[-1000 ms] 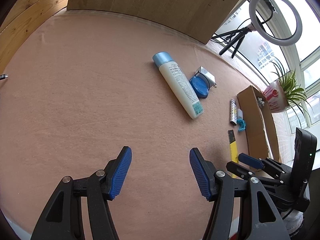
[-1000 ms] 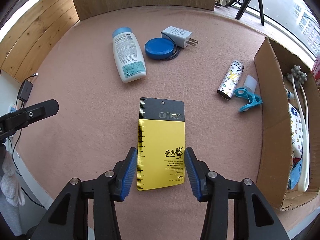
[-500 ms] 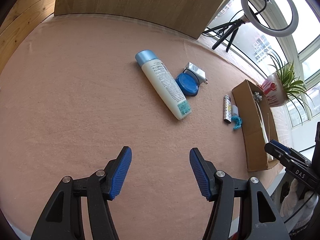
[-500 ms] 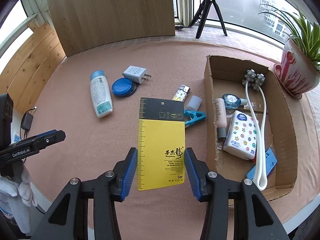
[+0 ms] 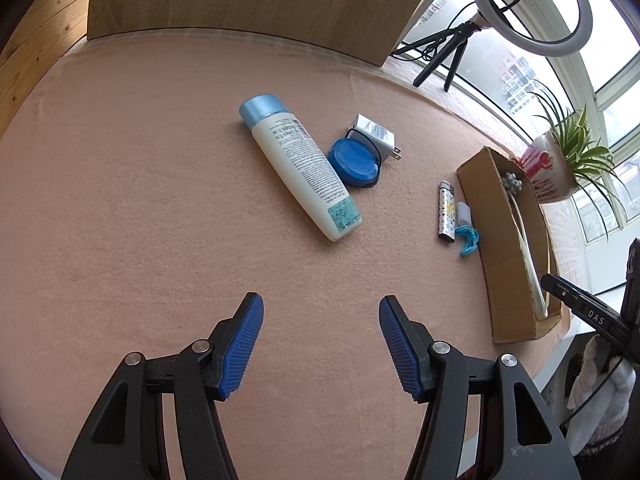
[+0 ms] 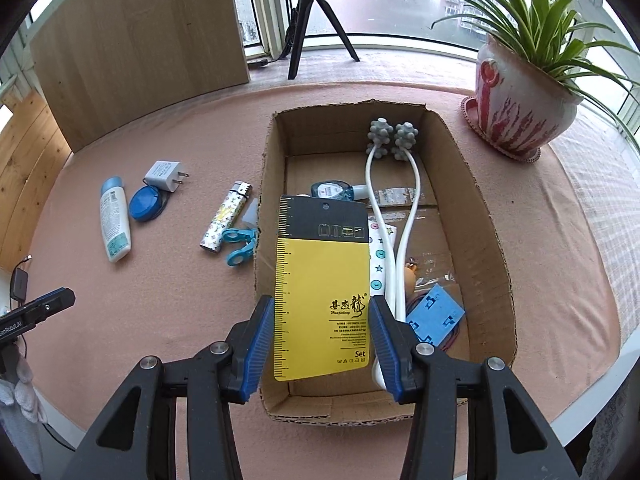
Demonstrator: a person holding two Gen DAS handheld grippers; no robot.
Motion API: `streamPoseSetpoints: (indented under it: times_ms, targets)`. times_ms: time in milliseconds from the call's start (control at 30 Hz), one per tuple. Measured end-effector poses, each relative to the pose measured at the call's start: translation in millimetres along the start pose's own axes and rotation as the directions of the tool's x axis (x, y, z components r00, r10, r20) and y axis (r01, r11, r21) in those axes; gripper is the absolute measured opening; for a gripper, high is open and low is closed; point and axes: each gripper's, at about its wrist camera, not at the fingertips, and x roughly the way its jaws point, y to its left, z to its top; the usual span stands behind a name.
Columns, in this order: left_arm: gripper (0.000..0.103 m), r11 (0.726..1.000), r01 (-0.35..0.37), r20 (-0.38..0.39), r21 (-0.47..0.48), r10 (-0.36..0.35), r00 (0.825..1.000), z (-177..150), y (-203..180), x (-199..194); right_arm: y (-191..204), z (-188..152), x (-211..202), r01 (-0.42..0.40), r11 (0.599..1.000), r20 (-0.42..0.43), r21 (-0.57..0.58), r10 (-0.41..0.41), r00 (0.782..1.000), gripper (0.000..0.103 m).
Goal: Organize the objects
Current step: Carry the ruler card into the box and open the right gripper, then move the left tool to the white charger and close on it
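Right gripper (image 6: pixel 322 334): I'm clamped on the yellow card (image 6: pixel 322 300), pads pressing its two long edges, card hanging over the cardboard box (image 6: pixel 486 240).
Left gripper (image 5: pixel 320 344): jaws wide, nothing between them, idle over the bare pink surface (image 5: pixel 120 200).
Drop: I'd judge lowering first, laying the card flat beside the white massager (image 6: pixel 400 248), then letting go.
Watch: the box's near wall; clear it.
Next, far left edge: bottle (image 6: pixel 114 222), lighter (image 6: pixel 226 216).

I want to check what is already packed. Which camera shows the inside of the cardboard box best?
The right wrist view: it looks down into the cardboard box, though the held yellow card covers part. The left wrist view shows the box edge-on at the right, contents mostly hidden.
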Motion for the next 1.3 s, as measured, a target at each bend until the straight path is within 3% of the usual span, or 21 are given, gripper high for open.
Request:
streamPoseSetpoints:
  times_ms: [333, 467, 633, 967, 1300]
  targets:
    - [0.064, 1.000, 0.003, -0.014, 0.023, -0.002, 1.000, 4, -15, 10, -24, -3, 8, -0.006, 0.999, -0.013, 0.039, 0.006, 1.000, 0.044]
    - [0.064, 0.999, 0.003, -0.020, 0.033, -0.002, 1.000, 5, -19, 12, -30, -2, 5, -0.020, 0.997, 0.000, 0.076, 0.020, 1.000, 0.057]
    - [0.064, 0.999, -0.002, -0.024, 0.032, 0.003, 1.000, 4, -20, 15, -33, 0, 3, -0.054, 0.993, 0.010, 0.104, 0.053, 0.999, 0.058]
    - [0.064, 0.999, -0.026, -0.028, 0.018, 0.027, 0.999, 8, -10, 21, -4, 13, -2, -0.137, 0.988, 0.052, 0.071, 0.134, 0.990, 0.058]
    - [0.064, 0.997, -0.057, -0.007, 0.043, 0.057, 0.998, 31, -13, 25, 44, 40, 10, -0.235, 0.972, 0.043, 0.004, 0.235, 0.971, 0.058]
